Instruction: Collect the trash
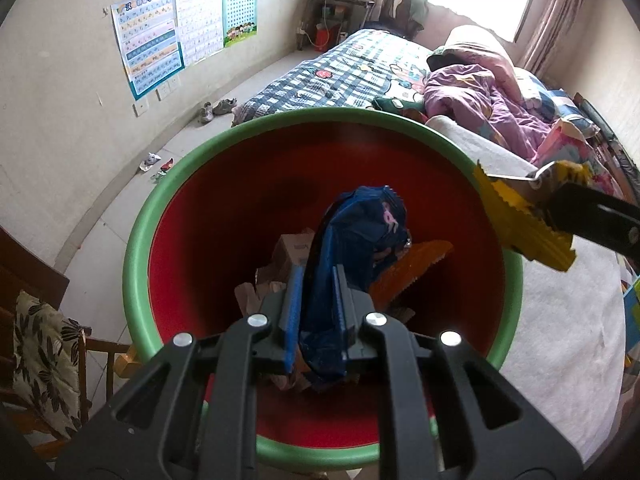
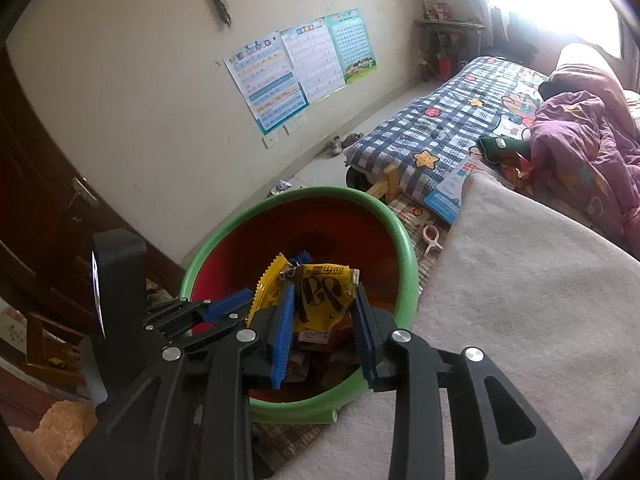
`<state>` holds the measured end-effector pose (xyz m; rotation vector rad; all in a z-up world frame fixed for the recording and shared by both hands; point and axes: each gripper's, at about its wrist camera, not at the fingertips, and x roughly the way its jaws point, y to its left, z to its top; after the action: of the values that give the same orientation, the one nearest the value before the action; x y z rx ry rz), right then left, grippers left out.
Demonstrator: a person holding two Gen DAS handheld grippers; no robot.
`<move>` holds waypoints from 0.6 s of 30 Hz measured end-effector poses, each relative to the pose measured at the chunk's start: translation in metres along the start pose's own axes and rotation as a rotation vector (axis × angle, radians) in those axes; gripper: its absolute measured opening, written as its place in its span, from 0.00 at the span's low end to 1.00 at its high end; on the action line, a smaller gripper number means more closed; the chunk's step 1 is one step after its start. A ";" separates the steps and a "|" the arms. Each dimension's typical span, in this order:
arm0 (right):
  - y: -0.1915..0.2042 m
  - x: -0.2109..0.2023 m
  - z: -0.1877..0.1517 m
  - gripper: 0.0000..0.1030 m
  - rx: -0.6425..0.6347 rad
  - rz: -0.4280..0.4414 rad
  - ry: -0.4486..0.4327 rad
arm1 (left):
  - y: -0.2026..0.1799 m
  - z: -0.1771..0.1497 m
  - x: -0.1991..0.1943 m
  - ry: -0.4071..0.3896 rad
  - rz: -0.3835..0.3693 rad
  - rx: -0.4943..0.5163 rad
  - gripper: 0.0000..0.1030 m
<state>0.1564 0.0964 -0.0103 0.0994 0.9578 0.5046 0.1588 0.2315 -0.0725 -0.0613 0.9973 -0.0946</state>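
A red bin with a green rim (image 1: 160,208) stands below both grippers. My left gripper (image 1: 318,276) hangs over its mouth, shut on a crumpled blue wrapper (image 1: 360,224). Cardboard scraps and an orange wrapper (image 1: 412,264) lie inside the bin. At the right rim, my right gripper (image 1: 552,204) holds a yellow wrapper (image 1: 516,220). In the right wrist view the right gripper (image 2: 325,292) has its blue pads against the yellow wrapper (image 2: 316,296) above the bin (image 2: 408,264). The left gripper (image 2: 240,306) reaches in from the left there.
A grey blanket (image 1: 560,320) covers the surface right of the bin, with a checked bed (image 1: 340,72) behind. Small litter (image 1: 156,164) and shoes (image 1: 218,110) lie on the floor by the wall. A wooden chair with a cushion (image 1: 40,360) stands at left, a dark door (image 2: 40,200) beyond.
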 end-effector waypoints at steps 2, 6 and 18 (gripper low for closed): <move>0.001 0.000 0.000 0.29 -0.004 -0.004 -0.003 | 0.001 -0.001 0.000 0.002 0.003 -0.003 0.20; 0.001 0.000 -0.001 0.40 -0.003 -0.003 -0.010 | 0.003 -0.001 -0.002 -0.005 0.007 -0.010 0.38; -0.006 -0.010 -0.011 0.54 0.005 0.001 -0.033 | 0.003 -0.004 -0.011 -0.025 0.019 -0.035 0.61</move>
<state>0.1451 0.0854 -0.0104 0.1127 0.9266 0.5000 0.1491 0.2354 -0.0657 -0.0844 0.9746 -0.0590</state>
